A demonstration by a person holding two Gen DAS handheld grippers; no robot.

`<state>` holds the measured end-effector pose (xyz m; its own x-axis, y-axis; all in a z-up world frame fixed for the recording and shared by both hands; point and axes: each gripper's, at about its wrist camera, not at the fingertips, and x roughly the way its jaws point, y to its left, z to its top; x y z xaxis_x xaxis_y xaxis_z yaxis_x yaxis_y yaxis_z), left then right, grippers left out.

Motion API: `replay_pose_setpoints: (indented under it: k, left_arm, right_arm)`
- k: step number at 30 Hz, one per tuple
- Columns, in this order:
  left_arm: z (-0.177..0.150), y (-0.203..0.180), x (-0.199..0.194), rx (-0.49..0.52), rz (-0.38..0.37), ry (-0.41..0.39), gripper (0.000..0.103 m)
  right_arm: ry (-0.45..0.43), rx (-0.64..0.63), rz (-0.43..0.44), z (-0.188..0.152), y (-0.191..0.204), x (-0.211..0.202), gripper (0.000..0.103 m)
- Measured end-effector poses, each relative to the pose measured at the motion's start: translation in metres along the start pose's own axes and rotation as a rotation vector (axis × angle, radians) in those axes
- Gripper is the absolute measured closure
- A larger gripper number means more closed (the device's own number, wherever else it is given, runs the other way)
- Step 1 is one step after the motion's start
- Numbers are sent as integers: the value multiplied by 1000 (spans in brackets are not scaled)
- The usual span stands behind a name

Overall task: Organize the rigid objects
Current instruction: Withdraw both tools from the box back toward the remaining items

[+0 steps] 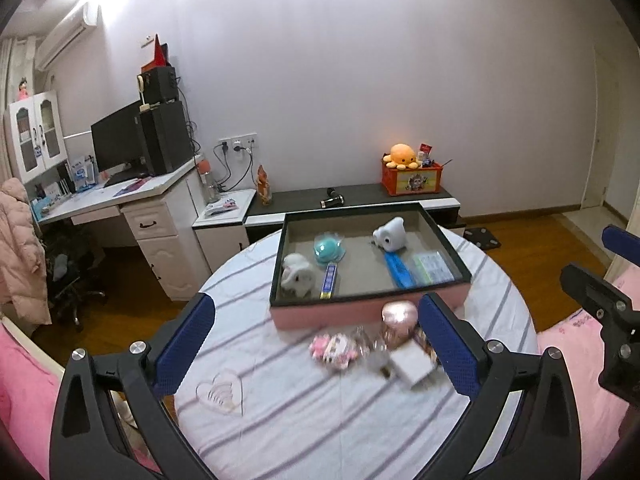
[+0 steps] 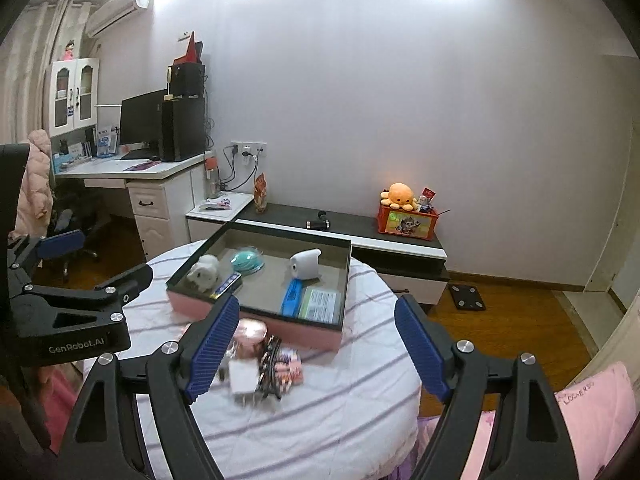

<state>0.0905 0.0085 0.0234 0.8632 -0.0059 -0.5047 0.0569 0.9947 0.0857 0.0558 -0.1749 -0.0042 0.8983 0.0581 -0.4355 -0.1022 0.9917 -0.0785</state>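
A pink box with a dark rim (image 1: pixel 360 312) (image 2: pixel 256 320) stands on the round striped table (image 1: pixel 280 420) (image 2: pixel 320 420). Inside lie a white plush (image 1: pixel 297 276), a teal round item (image 1: pixel 328 249), a pale blue toy (image 1: pixel 390 234), a blue bar (image 1: pixel 399 270) and a clear case (image 1: pixel 432 266). In front of the box lies a small pile: a rose-gold round tin (image 1: pixel 398 314) (image 2: pixel 252 330), a white block (image 1: pixel 412 362) (image 2: pixel 243 376) and a pink packet (image 1: pixel 334 350) (image 2: pixel 290 368). My left gripper (image 1: pixel 316 344) is open above the pile. My right gripper (image 2: pixel 316 344) is open to the pile's right.
A white desk with a monitor (image 1: pixel 116 140) stands at the back left. A low dark cabinet (image 1: pixel 352 196) along the wall holds an orange box with an octopus plush (image 1: pixel 402 156). Pink bedding (image 2: pixel 592 404) lies to the right. Wooden floor surrounds the table.
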Motion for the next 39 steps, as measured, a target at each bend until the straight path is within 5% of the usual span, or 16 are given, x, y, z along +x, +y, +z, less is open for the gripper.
replay_pose_setpoints:
  k: [6, 18, 39]
  left_arm:
    - [-28, 5, -13, -13, -16, 17, 0]
    - [-35, 4, -24, -19, -11, 18, 0]
    - [-44, 2, 76, 4, -22, 235, 0]
  right_arm:
    - [-1, 13, -15, -32, 5, -22, 21]
    - [-17, 17, -5, -40, 8, -33, 18]
    - [229, 72, 35, -45, 2, 73, 17]
